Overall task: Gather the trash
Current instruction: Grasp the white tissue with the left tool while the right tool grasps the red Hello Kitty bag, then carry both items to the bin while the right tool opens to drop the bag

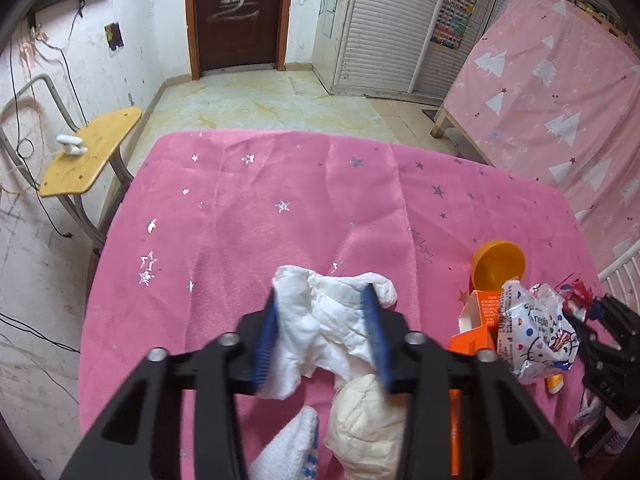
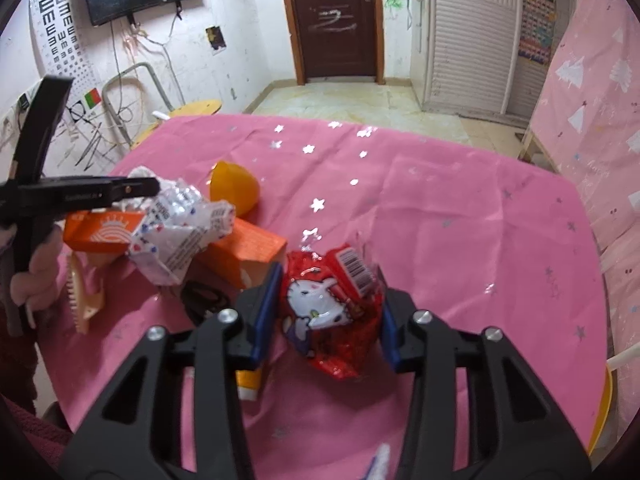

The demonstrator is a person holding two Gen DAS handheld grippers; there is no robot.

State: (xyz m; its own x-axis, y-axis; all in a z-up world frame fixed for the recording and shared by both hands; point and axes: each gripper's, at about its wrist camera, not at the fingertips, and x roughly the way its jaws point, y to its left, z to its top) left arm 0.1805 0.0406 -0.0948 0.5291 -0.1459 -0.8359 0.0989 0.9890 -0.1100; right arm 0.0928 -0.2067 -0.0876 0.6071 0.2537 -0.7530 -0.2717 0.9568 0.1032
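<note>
- The left hand-held gripper [image 1: 324,332] is seen closed on a crumpled white tissue [image 1: 320,320], with its blue pads pressed against both sides of the wad.
- The tissue is held low over the table [image 1: 240,208], which is covered with a pink cloth dotted with silver stars.
- Just below the tissue, a cream-coloured crumpled wad [image 1: 368,428] is seen, and beside it a white knitted glove with blue dots [image 1: 288,452].
- The right hand-held gripper [image 2: 328,312] is seen closed on a red snack wrapper [image 2: 332,312] printed with a white cartoon cat and a barcode; the wrapper is squeezed between the blue pads, at the near middle of the table.
- To the left of the red wrapper, a pile of trash is gathered: an orange carton [image 2: 248,246], a second orange carton [image 2: 104,234], a crumpled white printed wrapper [image 2: 180,232] lying over them, and an orange plastic half-shell [image 2: 234,188] behind.
- A cream comb [image 2: 82,300] is seen at the table's left edge.
- A yellow chair [image 1: 92,152] stands beside the table, near the wall.
</note>
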